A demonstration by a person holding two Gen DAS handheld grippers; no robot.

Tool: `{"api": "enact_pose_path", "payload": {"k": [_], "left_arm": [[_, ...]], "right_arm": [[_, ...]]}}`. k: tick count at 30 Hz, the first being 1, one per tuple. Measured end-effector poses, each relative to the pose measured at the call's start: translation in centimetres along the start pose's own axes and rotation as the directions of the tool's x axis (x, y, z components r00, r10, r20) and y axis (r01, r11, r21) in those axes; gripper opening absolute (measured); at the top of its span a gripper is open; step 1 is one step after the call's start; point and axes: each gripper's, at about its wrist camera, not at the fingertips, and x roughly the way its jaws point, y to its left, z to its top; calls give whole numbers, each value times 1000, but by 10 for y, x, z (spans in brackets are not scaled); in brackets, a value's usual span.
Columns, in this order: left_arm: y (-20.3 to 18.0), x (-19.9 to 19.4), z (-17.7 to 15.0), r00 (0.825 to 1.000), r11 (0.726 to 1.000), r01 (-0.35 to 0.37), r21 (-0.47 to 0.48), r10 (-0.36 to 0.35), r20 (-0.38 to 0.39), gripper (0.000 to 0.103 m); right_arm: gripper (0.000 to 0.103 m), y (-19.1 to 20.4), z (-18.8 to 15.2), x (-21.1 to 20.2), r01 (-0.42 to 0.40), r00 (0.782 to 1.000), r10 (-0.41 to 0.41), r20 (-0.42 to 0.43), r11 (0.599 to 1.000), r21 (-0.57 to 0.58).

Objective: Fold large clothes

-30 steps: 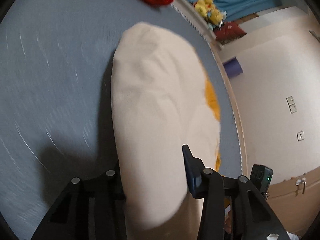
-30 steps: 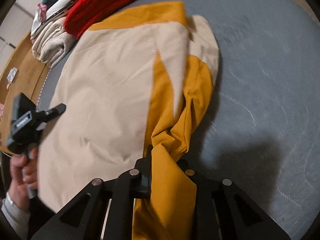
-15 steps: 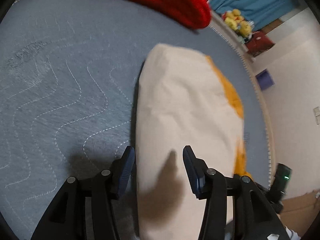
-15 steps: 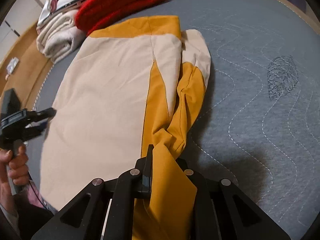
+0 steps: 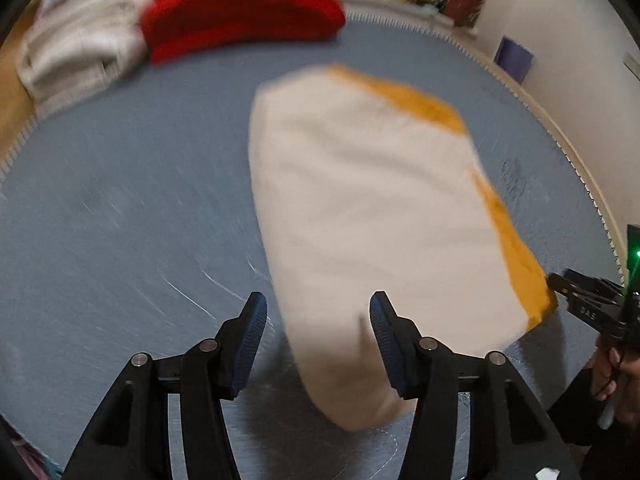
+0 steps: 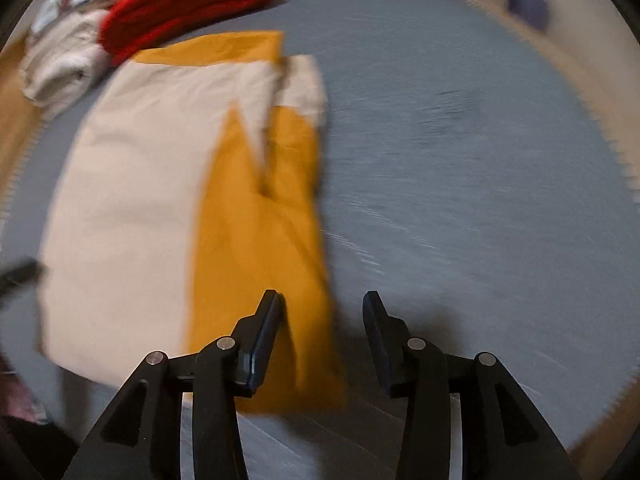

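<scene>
Now, from the left wrist view, the left gripper [image 5: 318,322] hangs spread and empty over the near end of the folded garment [image 5: 372,216], whose length runs straight ahead across the grey bedcover [image 5: 120,208]. From the right wrist view, the right gripper [image 6: 322,320] gapes too, holding nothing, with the orange edge [image 6: 260,240] just inside its left finger, so I'd judge the right nearer that side.

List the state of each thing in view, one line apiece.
left gripper: open, holding nothing.
right gripper: open, holding nothing.
cream and mustard garment: folded lengthwise, lying flat on the bed.
red knit: folded, at the far edge of the bed.
cream blanket: folded, beside the red knit.
grey bed cover: spread flat.
</scene>
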Motion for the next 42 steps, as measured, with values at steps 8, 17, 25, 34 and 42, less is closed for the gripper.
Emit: {"api": "enact_pose_path", "payload": {"k": [8, 17, 25, 34, 42], "left_arm": [[-35, -97, -65, 981, 998, 10, -60, 2, 194, 101], [-73, -93, -121, 991, 980, -3, -200, 30, 129, 102], [-85, -87, -131, 990, 989, -25, -147, 45, 137, 102], [-72, -76, -131, 988, 980, -54, -194, 81, 134, 102], [-69, -74, -131, 987, 980, -65, -190, 91, 135, 102]], "right_arm": [[83, 12, -56, -137, -24, 954, 28, 299, 1000, -19], [99, 43, -126, -187, -69, 940, 78, 331, 997, -40], [99, 52, -143, -173, -75, 941, 103, 322, 992, -98], [99, 58, -139, -168, -59, 940, 95, 328, 991, -119], [99, 64, -140, -167, -38, 934, 90, 347, 988, -152]]}}
